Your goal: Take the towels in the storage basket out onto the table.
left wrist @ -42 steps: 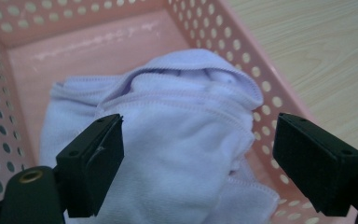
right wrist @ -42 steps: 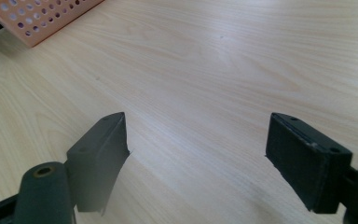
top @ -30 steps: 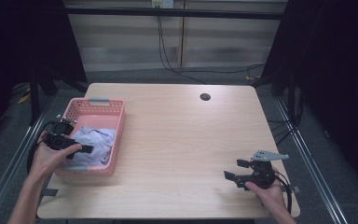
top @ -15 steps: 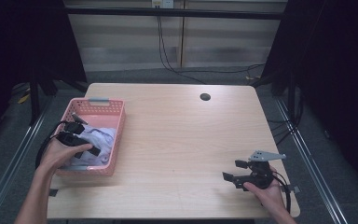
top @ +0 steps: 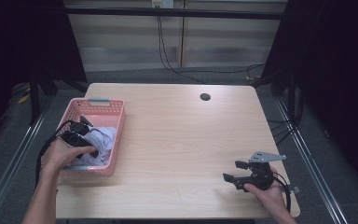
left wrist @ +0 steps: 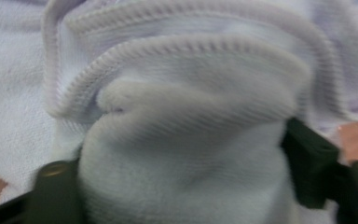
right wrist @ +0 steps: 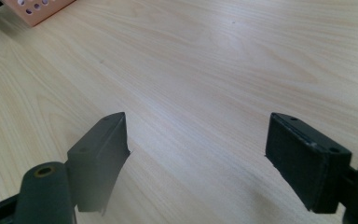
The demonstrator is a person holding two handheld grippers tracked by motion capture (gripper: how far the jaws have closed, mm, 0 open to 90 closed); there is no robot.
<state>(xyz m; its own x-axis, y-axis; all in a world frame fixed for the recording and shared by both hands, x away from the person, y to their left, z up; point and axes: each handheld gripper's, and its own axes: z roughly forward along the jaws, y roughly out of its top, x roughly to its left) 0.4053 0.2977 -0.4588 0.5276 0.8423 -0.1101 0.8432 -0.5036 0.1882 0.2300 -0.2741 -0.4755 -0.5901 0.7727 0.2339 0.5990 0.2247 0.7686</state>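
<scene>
A pink plastic basket (top: 100, 101) stands at the table's left and holds bunched white cloth (top: 103, 137). My left gripper (top: 91, 142) is down inside it. In the left gripper view its jaws have just been closing, and a thick fold of the ribbed white cloth (left wrist: 191, 93) fills the gap, touching both fingers of the left gripper (left wrist: 179, 172). My right gripper (top: 234, 171) rests low over the front right of the wooden table (top: 182, 135). In its own view the right gripper (right wrist: 196, 154) stands wide open with only bare wood between the jaws.
A small dark round hole (top: 205, 97) sits in the tabletop near the far edge. A corner of the pink basket (right wrist: 37, 9) shows at the top left of the right gripper view. Cables trail from both grippers, and dark frames flank the table.
My left hand has moved right and down, deeper into the basket and onto the cloth. The right hand has stayed put.
</scene>
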